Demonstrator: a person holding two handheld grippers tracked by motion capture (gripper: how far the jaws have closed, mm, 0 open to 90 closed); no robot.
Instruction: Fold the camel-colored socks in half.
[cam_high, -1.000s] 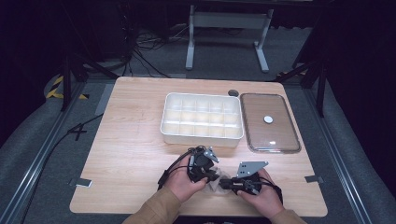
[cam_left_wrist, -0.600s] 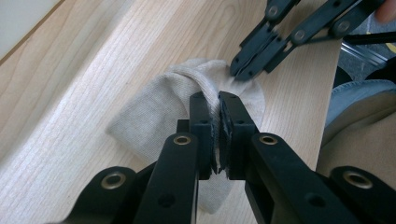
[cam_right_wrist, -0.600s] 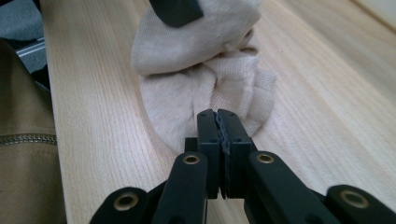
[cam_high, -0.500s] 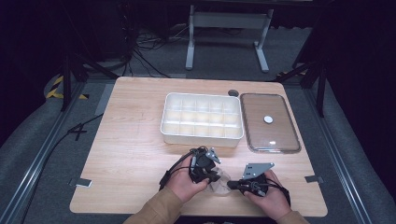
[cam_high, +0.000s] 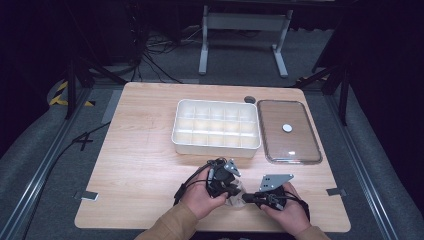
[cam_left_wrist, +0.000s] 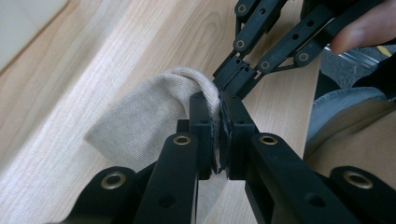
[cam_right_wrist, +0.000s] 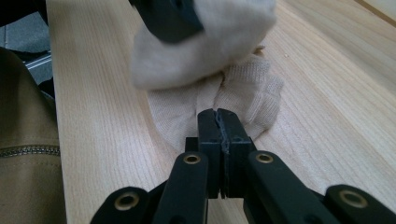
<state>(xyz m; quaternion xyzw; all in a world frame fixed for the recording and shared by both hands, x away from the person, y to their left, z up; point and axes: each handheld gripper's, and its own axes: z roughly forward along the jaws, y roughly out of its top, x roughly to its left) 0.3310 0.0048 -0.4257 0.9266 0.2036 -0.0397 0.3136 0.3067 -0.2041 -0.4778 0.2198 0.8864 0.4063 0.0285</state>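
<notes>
beige sock bunched, no clear axis

We see a recording studio or a robotics lab, not a home. The pale wooden table stands alone on grey carpet, inside a frame of dark metal rails. Behind it the room is black, with loose black cables on the floor and a grey metal stand. Yellow and black hazard tape marks one corner. Small grey tape pieces mark positions on the table edge.
</notes>
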